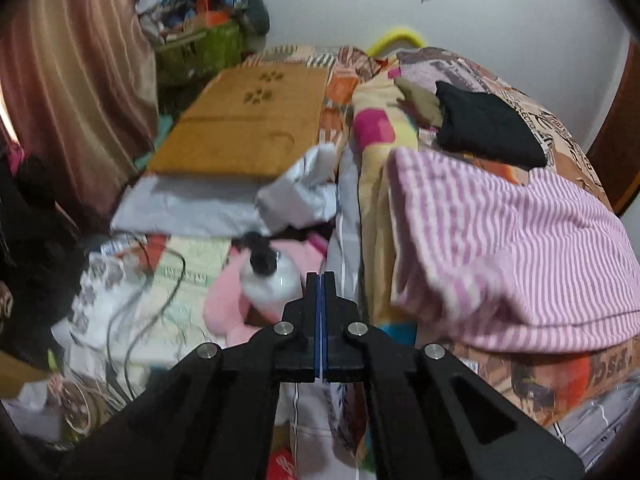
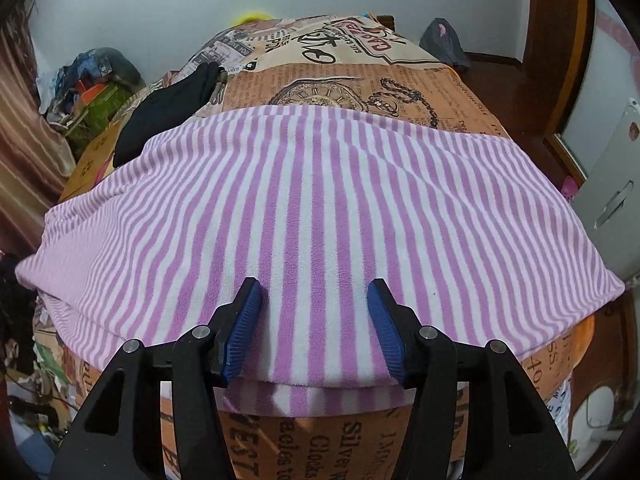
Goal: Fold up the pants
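Observation:
The pink-and-white striped pants [image 2: 320, 208] lie spread across the bed, folded over in layers. In the left wrist view they [image 1: 520, 248] lie to the right of my left gripper. My right gripper [image 2: 314, 292] is open, its blue-padded fingers [image 2: 248, 312] low over the near edge of the pants, with nothing between them. My left gripper [image 1: 321, 280] is shut and empty, held off the left side of the pants above the clutter beside the bed.
A black folded garment [image 1: 488, 128] lies on the printed bedspread [image 2: 360, 84] beyond the pants. A white pump bottle [image 1: 272, 280], pink cloth, cables, a wooden board [image 1: 248, 120] and a green basket [image 1: 204, 48] crowd the left side. A door [image 2: 560, 60] stands at right.

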{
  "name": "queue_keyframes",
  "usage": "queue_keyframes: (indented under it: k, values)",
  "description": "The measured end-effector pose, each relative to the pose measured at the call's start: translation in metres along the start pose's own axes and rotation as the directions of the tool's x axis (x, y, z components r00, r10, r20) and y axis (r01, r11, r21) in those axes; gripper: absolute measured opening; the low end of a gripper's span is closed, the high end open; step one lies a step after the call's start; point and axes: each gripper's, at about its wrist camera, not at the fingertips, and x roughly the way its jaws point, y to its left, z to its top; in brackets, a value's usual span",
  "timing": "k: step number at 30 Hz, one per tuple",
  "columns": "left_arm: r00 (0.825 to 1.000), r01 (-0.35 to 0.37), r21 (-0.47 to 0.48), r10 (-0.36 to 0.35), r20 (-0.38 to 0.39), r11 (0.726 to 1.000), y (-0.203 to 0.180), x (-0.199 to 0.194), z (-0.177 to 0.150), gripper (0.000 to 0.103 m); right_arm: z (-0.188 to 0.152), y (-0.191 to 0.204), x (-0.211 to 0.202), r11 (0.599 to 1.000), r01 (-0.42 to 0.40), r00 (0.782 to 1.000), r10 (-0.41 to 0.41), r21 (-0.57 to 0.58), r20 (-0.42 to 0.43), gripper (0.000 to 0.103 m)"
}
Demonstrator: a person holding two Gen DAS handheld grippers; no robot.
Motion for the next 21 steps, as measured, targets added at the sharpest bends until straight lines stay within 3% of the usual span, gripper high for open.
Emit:
queue_keyframes:
  k: [4,6,11,14,18,21]
  values:
    - [0.995,0.099,-0.008,-0.099,-0.020,0.995,-0.013,-0.008,-0.008,0.008,0.000,0.000,0.000,1.000,0.001,1.000,-0.001,0.002,0.002,0.055]
    - [0.989,0.142,-0.010,-0.142,-0.030,0.990,-0.025,-0.011,-0.008,0.032,-0.001,0.000,0.000,1.000,-0.002,1.000,0.002,0.007,0.004,0.055]
    - [0.961,0.273,-0.006,-0.273,-0.042,0.962,-0.065,-0.017,-0.010,0.067,-0.002,-0.001,-0.001,1.000,-0.003,1.000,0.003,0.005,0.014,0.056]
    - [0.938,0.338,-0.060,-0.342,-0.055,0.939,-0.076,-0.009,-0.007,0.071,-0.003,-0.002,-0.001,1.000,-0.007,1.000,0.007,0.010,0.019,0.056]
    - [0.955,0.265,-0.108,-0.276,-0.109,0.958,-0.080,0.017,-0.006,0.071,-0.003,-0.002,-0.001,1.000,-0.012,1.000,0.012,0.008,0.020,0.057]
    - [0.931,0.306,-0.215,-0.339,-0.134,0.927,-0.072,0.033,-0.011,0.071,-0.004,-0.002,-0.001,1.000,-0.019,1.000,0.019,0.006,0.022,0.057]
